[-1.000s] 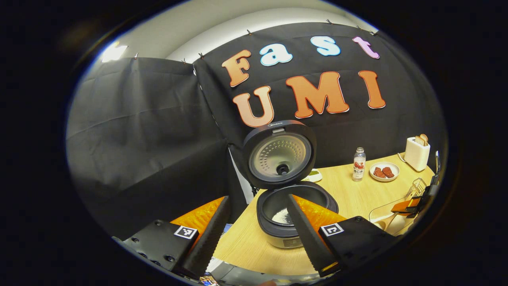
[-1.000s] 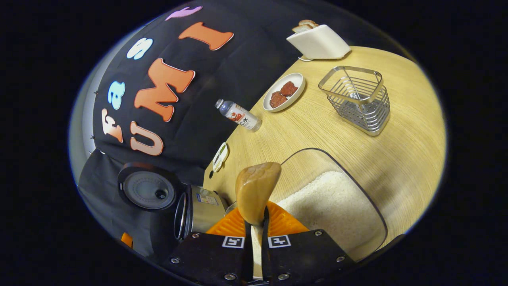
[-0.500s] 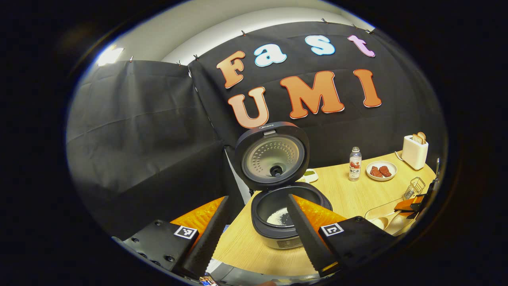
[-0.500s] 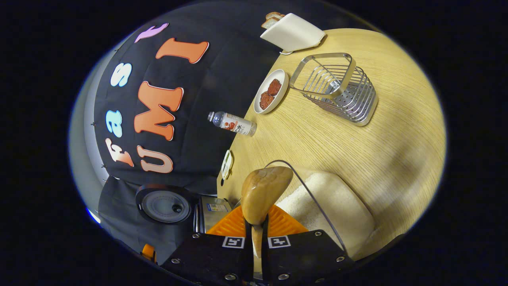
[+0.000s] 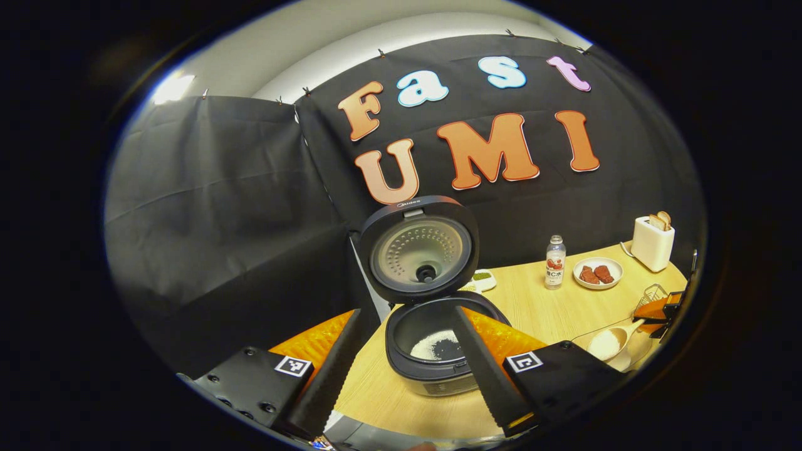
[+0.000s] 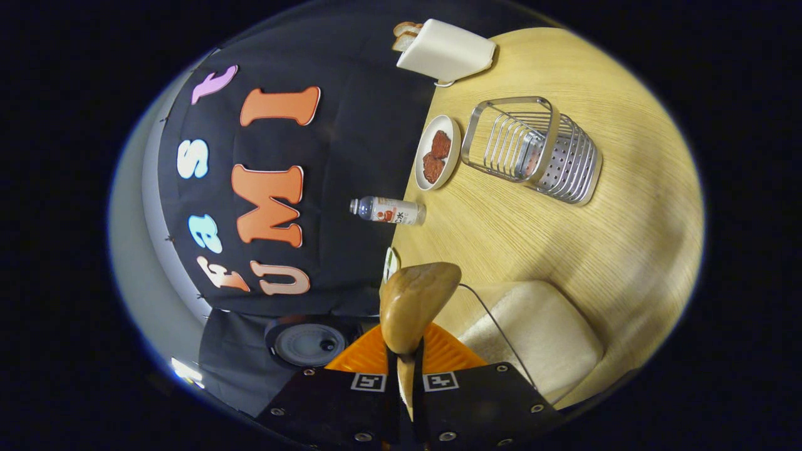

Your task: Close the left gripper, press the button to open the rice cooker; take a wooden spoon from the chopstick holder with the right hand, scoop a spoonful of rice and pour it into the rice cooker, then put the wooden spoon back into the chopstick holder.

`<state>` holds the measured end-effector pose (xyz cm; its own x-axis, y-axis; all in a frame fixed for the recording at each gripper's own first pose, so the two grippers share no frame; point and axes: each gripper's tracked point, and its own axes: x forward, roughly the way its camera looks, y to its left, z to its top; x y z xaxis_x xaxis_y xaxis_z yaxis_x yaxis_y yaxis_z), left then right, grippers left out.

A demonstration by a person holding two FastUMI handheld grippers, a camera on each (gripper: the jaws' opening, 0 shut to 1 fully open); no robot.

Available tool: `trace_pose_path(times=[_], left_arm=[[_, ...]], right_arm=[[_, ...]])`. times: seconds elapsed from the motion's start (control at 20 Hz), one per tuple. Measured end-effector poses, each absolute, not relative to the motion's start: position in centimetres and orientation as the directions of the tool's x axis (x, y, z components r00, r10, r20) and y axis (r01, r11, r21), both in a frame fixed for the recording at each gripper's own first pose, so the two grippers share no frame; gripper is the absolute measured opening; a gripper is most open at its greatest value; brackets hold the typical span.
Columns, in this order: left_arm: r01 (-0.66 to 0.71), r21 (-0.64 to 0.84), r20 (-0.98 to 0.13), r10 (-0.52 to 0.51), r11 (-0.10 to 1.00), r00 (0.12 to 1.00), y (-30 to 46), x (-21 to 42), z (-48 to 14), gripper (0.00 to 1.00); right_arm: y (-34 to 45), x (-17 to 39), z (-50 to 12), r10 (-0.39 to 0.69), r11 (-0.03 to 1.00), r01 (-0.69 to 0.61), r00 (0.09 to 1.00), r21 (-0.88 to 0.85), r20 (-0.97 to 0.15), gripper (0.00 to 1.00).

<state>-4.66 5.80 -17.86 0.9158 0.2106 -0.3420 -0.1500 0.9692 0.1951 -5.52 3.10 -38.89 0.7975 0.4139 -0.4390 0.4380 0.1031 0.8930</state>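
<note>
Rice cooker (image 5: 435,338): stands open at the near-left corner of the wooden table (image 5: 545,307), lid (image 5: 418,250) raised upright behind the pot; a small patch of rice (image 5: 432,344) lies on the pot's floor.

Left gripper view. Left gripper (image 5: 407,369): fingers spread wide, holding nothing, framing the cooker's front from above. Bottle (image 5: 554,262), plate of brown pieces (image 5: 598,273) and white toaster (image 5: 651,235) stand in a row along the table's far edge. Right gripper (image 5: 664,308) sits at the far right edge, carrying the wooden spoon (image 5: 611,341) over the clear rice container (image 5: 630,351), with the chopstick holder (image 5: 651,293) just behind.

Right gripper view, scene rolled sideways. Right gripper (image 6: 406,369): fingers nearly together, clamped on the wooden spoon (image 6: 413,307) at its handle; the bowl juts forward with its back to the camera. Rice container (image 6: 539,332) lies just beside the spoon, heaped with white rice. Chopstick holder (image 6: 536,150), a wire basket, stands well apart on the table (image 6: 626,238), near the plate (image 6: 435,153) and toaster (image 6: 445,50). Bottle (image 6: 388,210) stands by the table's edge. Cooker lid (image 6: 307,343) shows low at left.
</note>
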Motion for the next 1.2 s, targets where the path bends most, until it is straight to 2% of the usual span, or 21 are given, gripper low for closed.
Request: trace_pose_path(times=[0.5, 0.95, 1.0, 1.05, 1.1, 1.2], left_arm=[[-0.194, 0.164, -0.326, 0.239, 0.967, 0.915, 6.8, -4.6, -17.7, 0.97], [-0.287, 0.145, -0.322, 0.319, 0.947, 0.891, 11.5, -5.9, -18.1, 0.97], [-0.3, 0.145, -0.32, 0.331, 0.943, 0.888, 12.2, -5.9, -17.9, 0.89], [-0.315, 0.146, -0.317, 0.346, 0.938, 0.883, 13.0, -6.0, -17.9, 0.89], [-0.329, 0.144, -0.315, 0.359, 0.933, 0.879, 13.9, -6.3, -18.1, 0.97], [-0.357, 0.145, -0.318, 0.385, 0.923, 0.866, 15.6, -6.8, -18.4, 0.97]], right_arm=[[3.0, -2.1, -30.8, 0.449, -0.075, 0.303, 0.861, 0.95, -0.239, 0.07], [9.7, 2.4, -24.7, 0.542, -0.159, 0.199, 0.837, 0.967, -0.083, 0.07], [10.8, 3.0, -24.5, 0.553, -0.155, 0.199, 0.829, 0.968, -0.082, 0.07], [12.0, 3.6, -24.5, 0.567, -0.15, 0.201, 0.82, 0.968, -0.082, 0.07], [13.4, 3.9, -24.5, 0.583, -0.147, 0.205, 0.809, 0.968, -0.083, 0.07], [16.2, 4.8, -24.3, 0.61, -0.148, 0.214, 0.788, 0.965, -0.081, 0.07]])
